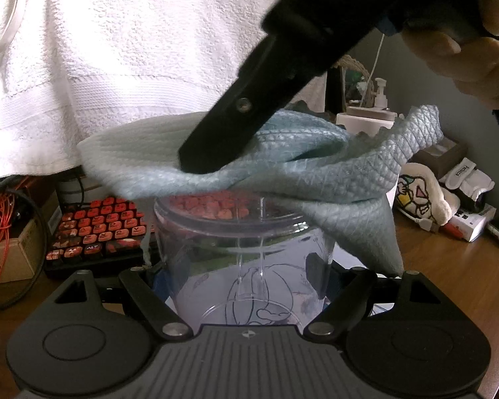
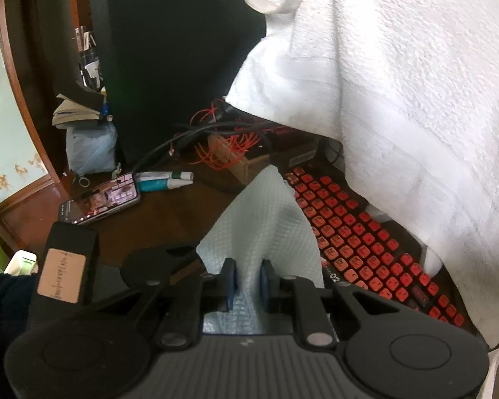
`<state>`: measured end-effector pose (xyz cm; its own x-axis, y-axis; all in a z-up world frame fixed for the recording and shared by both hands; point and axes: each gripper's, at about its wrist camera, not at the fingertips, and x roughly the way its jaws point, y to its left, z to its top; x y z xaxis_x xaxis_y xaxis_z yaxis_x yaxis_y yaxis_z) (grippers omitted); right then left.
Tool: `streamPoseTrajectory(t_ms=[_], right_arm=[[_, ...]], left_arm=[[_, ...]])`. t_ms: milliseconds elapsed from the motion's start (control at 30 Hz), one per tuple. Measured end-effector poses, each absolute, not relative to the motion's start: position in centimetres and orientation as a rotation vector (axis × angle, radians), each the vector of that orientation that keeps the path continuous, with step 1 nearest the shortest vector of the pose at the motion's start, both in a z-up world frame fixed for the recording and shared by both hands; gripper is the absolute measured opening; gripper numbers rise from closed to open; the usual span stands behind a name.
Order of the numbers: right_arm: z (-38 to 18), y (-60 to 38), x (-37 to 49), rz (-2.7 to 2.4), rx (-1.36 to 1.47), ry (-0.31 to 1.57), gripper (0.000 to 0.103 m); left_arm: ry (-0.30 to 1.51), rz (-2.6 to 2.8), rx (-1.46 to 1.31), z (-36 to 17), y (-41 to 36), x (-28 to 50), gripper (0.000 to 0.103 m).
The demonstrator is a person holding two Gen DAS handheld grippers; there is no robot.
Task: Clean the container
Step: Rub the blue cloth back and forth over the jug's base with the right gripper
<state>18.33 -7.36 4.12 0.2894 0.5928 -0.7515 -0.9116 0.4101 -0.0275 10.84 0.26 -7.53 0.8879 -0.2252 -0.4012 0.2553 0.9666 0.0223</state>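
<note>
Container [image 1: 246, 249] between left fingers [image 1: 317, 274] (cloth [image 1: 316, 173] draped on rim).

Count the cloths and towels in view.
2. A light blue cloth lies draped over the clear container's rim, pinched by the right gripper. A white towel hangs behind. Others may be hidden.
</note>
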Motion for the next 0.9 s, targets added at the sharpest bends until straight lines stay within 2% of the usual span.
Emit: streamPoseTrajectory(t_ms=[900], right_arm=[[4.5,-8.4,14.9,1.044,-0.498,0.763,0.015]], left_arm=[[0.405,-0.247,0.065,-7.3,0.2,10.5,0.083]])
